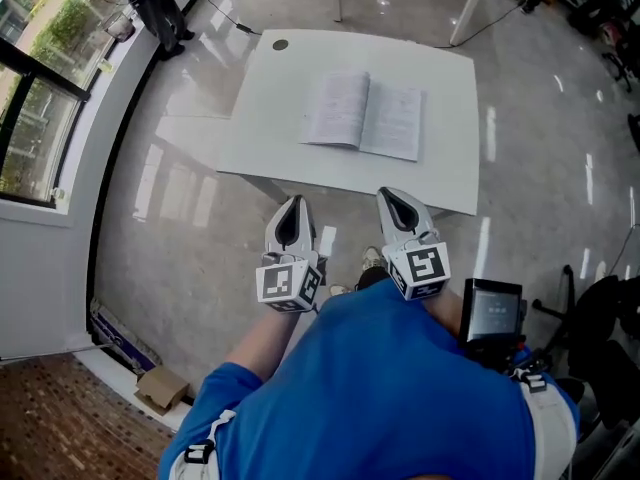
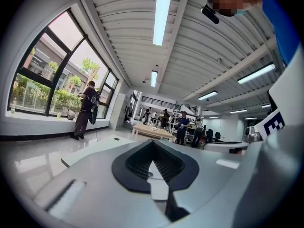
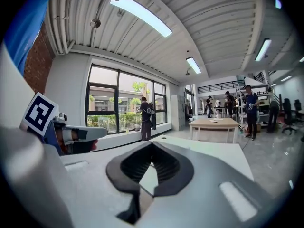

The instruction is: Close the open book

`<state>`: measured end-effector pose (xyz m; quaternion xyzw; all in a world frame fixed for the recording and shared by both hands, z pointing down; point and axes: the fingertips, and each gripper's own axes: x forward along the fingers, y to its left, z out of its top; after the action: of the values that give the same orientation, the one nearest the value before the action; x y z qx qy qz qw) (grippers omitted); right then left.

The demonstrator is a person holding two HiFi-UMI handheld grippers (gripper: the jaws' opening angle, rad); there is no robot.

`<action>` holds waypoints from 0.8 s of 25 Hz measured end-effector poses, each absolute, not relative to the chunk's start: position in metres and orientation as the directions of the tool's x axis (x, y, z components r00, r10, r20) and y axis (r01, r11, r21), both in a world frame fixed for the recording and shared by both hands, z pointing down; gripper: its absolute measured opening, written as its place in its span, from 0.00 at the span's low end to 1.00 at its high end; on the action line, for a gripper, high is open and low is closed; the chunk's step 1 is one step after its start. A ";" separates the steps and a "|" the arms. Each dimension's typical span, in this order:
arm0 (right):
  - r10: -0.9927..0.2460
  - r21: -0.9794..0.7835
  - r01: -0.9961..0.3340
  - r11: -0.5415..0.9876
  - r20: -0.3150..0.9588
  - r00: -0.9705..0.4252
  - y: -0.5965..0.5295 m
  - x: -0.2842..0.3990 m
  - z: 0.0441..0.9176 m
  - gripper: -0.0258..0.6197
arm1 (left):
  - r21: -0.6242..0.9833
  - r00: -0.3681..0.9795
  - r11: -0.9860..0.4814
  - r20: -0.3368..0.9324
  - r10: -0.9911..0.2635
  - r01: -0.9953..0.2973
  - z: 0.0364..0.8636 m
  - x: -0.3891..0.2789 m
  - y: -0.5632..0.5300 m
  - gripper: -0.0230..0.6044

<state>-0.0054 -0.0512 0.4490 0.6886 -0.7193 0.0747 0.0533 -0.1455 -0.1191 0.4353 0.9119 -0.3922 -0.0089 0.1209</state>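
An open book (image 1: 363,116) lies flat, pages up, on the middle of a white table (image 1: 445,183). Both grippers are held close to my body, short of the table's near edge and apart from the book. My left gripper (image 1: 293,203) is shut and empty, its tips meeting in the left gripper view (image 2: 152,142). To its right, the right gripper (image 1: 388,196) is shut too, with nothing between its jaws (image 3: 151,144). Both point roughly level across the table top (image 3: 223,158). The book is hidden in both gripper views.
A small dark round cap (image 1: 280,44) sits at the table's far left corner. A person (image 1: 150,3) stands by the big window (image 1: 30,98) at the left. A wooden table (image 3: 213,123) and several people are farther back. A cardboard box (image 1: 160,388) lies on the floor.
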 end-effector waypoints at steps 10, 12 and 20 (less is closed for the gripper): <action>-0.980 -0.055 -0.998 0.023 0.197 -0.034 -0.093 0.051 0.460 0.04 | 0.196 0.705 -0.680 0.109 -0.701 -0.707 0.440 -0.093 -0.164 0.05; -0.979 -0.059 -0.998 0.027 0.198 -0.038 -0.104 0.066 0.464 0.04 | 0.185 0.706 -0.683 0.111 -0.700 -0.707 0.442 -0.079 -0.176 0.05; -0.975 -0.059 -0.998 0.033 0.217 -0.045 -0.130 0.093 0.466 0.04 | 0.175 0.708 -0.687 0.122 -0.696 -0.706 0.437 -0.049 -0.204 0.05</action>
<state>0.0932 -0.1296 0.4663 0.6886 -0.7163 0.0971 0.0580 -0.0489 -0.2039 0.4373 0.9180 -0.3817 0.0231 0.1047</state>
